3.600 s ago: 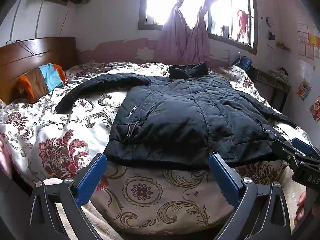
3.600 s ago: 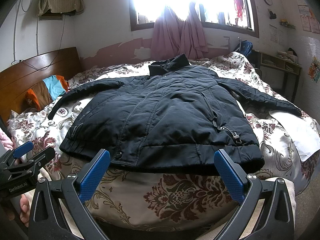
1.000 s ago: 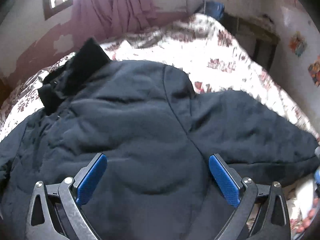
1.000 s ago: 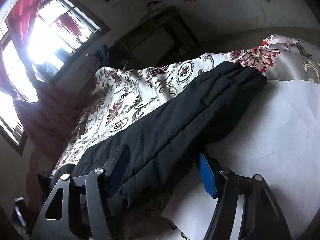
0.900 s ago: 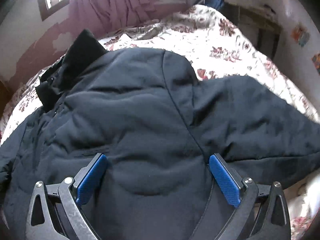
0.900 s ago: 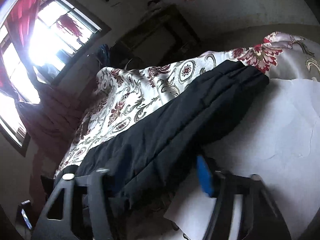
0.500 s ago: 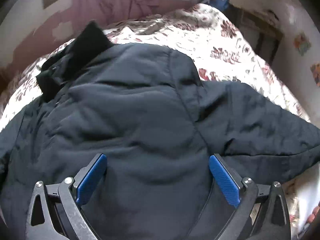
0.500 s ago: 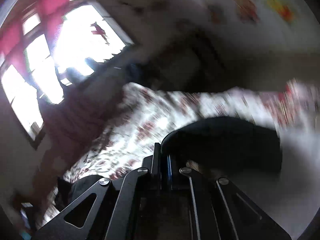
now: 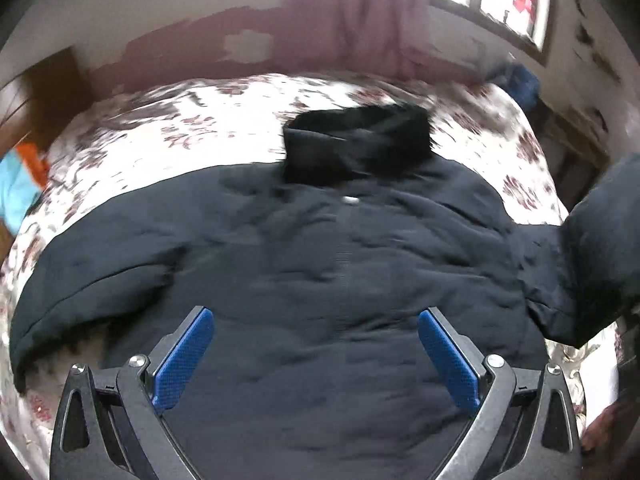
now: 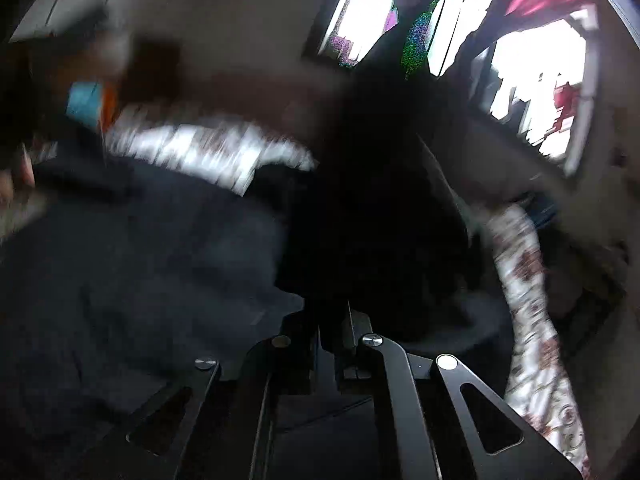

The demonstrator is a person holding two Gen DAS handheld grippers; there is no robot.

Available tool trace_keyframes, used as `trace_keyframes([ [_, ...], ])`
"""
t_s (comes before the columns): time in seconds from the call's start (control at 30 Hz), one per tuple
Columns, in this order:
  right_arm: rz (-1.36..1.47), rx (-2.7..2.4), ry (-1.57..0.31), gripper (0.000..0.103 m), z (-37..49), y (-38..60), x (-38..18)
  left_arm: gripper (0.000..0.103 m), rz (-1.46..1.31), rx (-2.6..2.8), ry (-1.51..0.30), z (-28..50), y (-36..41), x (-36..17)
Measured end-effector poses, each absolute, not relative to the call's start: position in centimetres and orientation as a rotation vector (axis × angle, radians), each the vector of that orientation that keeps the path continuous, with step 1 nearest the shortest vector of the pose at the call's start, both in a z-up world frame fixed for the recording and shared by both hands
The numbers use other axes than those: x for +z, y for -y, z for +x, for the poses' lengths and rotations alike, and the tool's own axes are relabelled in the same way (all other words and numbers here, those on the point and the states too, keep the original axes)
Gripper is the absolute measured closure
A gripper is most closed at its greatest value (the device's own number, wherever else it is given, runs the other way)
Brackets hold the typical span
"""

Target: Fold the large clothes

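Observation:
A large black padded jacket (image 9: 328, 264) lies front up on the floral bedspread (image 9: 168, 132), its collar (image 9: 356, 148) at the far side. My left gripper (image 9: 316, 356) is open and empty, just above the jacket's lower front. The jacket's right sleeve (image 9: 600, 248) is lifted off the bed at the right edge. In the blurred right wrist view my right gripper (image 10: 334, 320) is shut on that sleeve (image 10: 376, 216) and holds it over the jacket body (image 10: 140, 280).
A wooden headboard (image 9: 36, 88) and a blue and orange pillow (image 9: 20, 184) are at the left. Pink curtains (image 9: 360, 24) hang at the window on the far wall. A dark desk (image 9: 572, 148) stands to the right of the bed.
My right gripper has shut on the right sleeve, lifted it and swung it left over the jacket. My left gripper has turned left, so it faces the collar.

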State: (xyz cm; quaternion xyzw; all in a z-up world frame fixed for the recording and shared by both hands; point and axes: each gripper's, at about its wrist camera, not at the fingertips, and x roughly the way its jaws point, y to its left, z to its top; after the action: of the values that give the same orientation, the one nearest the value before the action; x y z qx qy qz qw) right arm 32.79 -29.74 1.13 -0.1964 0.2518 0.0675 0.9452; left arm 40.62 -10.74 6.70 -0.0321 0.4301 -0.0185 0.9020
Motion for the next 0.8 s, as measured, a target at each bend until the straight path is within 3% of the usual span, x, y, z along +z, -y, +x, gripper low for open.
trace_keyframes([
  [0.1, -0.331, 0.233, -0.717, 0.077, 34.3, 29.4, -2.5, 0.000, -0.140, -0.025, -0.903, 39.8, 6.7, 5.6],
  [0.27, -0.124, 0.317, -0.610, 0.042, 32.2, 32.2, -0.8, 0.000, -0.205, -0.087, -0.942, 39.0, 5.3, 2.5],
  [0.4, -0.071, 0.198, -0.472, 0.039, 29.6, 36.2, -0.4, 0.000, -0.252, -0.214, -0.978, 39.8, 7.8, 0.1],
  [0.47, -0.013, 0.076, -0.405, 0.030, 29.1, 38.5, 0.0, 0.000, -0.274, -0.245, -0.990, 40.4, 8.9, -0.7],
  [0.67, 0.148, -0.193, -0.364, 0.029, 29.6, 45.1, 0.4, 0.001, -0.389, -0.217, -1.091, 43.4, 12.4, -3.7],
  [0.73, 0.203, -0.231, -0.362, 0.029, 30.1, 47.2, 0.6, 0.015, -0.408, -0.174, -1.110, 43.9, 13.1, -4.6],
  [0.8, 0.226, -0.262, -0.360, 0.029, 30.4, 48.6, 0.5, 0.048, -0.408, -0.165, -1.109, 44.1, 13.9, -4.9],
])
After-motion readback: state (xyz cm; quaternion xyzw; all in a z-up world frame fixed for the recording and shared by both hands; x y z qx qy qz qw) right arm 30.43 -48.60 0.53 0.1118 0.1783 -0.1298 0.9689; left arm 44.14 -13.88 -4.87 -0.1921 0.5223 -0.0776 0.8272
